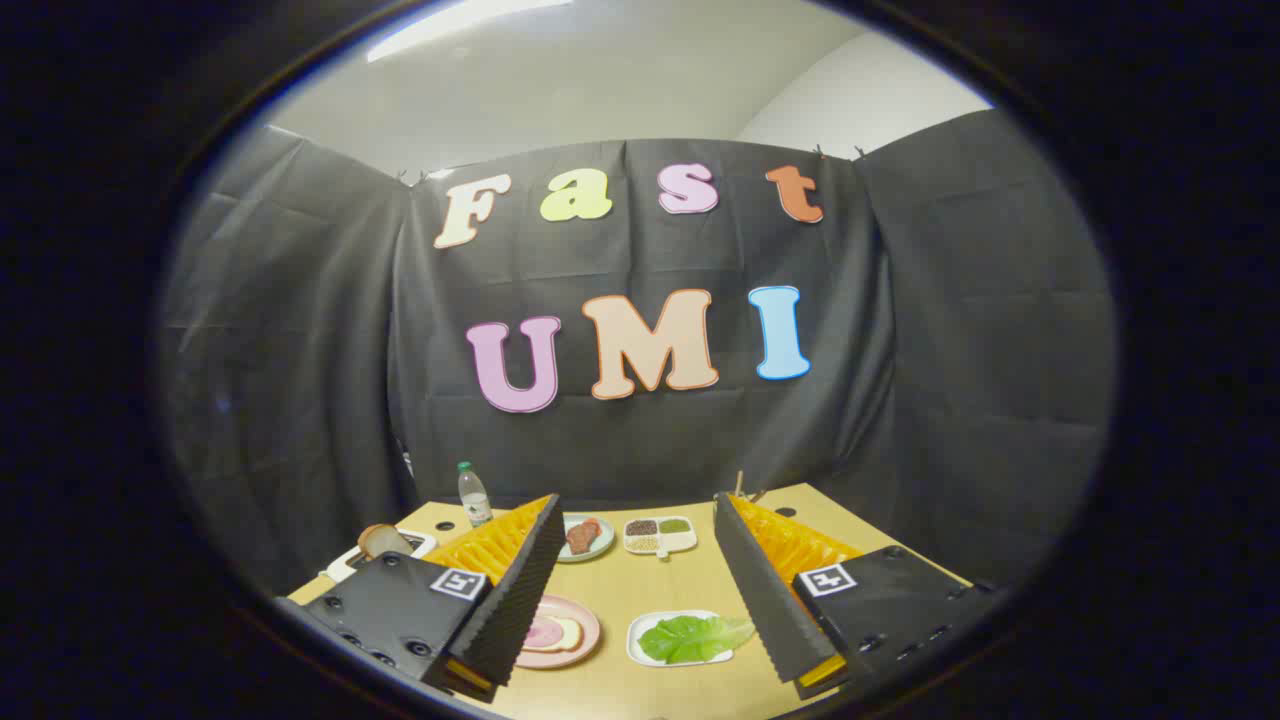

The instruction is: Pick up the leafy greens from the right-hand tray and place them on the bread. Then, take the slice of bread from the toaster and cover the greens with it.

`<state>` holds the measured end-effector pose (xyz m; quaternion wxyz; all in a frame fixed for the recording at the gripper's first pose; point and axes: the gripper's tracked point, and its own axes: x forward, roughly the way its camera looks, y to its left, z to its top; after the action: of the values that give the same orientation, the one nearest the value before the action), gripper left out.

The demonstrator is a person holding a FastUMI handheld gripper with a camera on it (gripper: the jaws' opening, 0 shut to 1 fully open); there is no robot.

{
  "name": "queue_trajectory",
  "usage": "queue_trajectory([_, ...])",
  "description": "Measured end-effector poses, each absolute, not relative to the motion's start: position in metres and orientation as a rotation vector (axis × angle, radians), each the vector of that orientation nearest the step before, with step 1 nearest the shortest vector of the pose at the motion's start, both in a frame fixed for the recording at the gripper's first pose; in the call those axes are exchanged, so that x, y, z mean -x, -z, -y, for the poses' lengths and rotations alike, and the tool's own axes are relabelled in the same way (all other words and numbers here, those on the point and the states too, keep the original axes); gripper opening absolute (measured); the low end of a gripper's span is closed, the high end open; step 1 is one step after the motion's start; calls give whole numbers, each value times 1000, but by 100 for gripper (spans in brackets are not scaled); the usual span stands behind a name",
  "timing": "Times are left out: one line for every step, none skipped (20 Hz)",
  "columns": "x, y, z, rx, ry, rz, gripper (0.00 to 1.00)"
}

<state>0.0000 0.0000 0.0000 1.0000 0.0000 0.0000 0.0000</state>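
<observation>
**Task not yet begun; greens untouched**

Leafy greens [695,637]: flat, ruffled, lying in the white right-hand tray [645,655], between the fingers, nearer the right one. Pink plate [585,650] with bread [568,632] lies left. Toaster [345,565], far left, holds its bread slice [380,540]. Gripper [635,590] spread wide, grasping nothing. Both placements remain.
</observation>
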Motion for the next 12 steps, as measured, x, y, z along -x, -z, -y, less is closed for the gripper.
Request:
queue_trajectory([1,0,1,6,1,-3,97])
queue_trajectory([2,2,2,12,3,-6,97])
queue_trajectory([5,4,3,17,4,-8,97])
queue_trajectory([6,6,3,20,4,-12,97])
queue_trajectory([7,9,3,20,5,-18,97])
queue_trajectory([8,11,4,17,7,-21,97])
queue_trajectory([9,13,6,10,11,-25,97])
queue_trajectory([7,16,7,2,15,-29,97])
queue_trajectory([6,18,9,-4,21,-34,97])
queue_trajectory([3,22,13,-8,28,-41,97])
queue_trajectory([0,26,17,-11,35,-48,97])
queue_trajectory([-2,31,22,-13,43,-59,97])
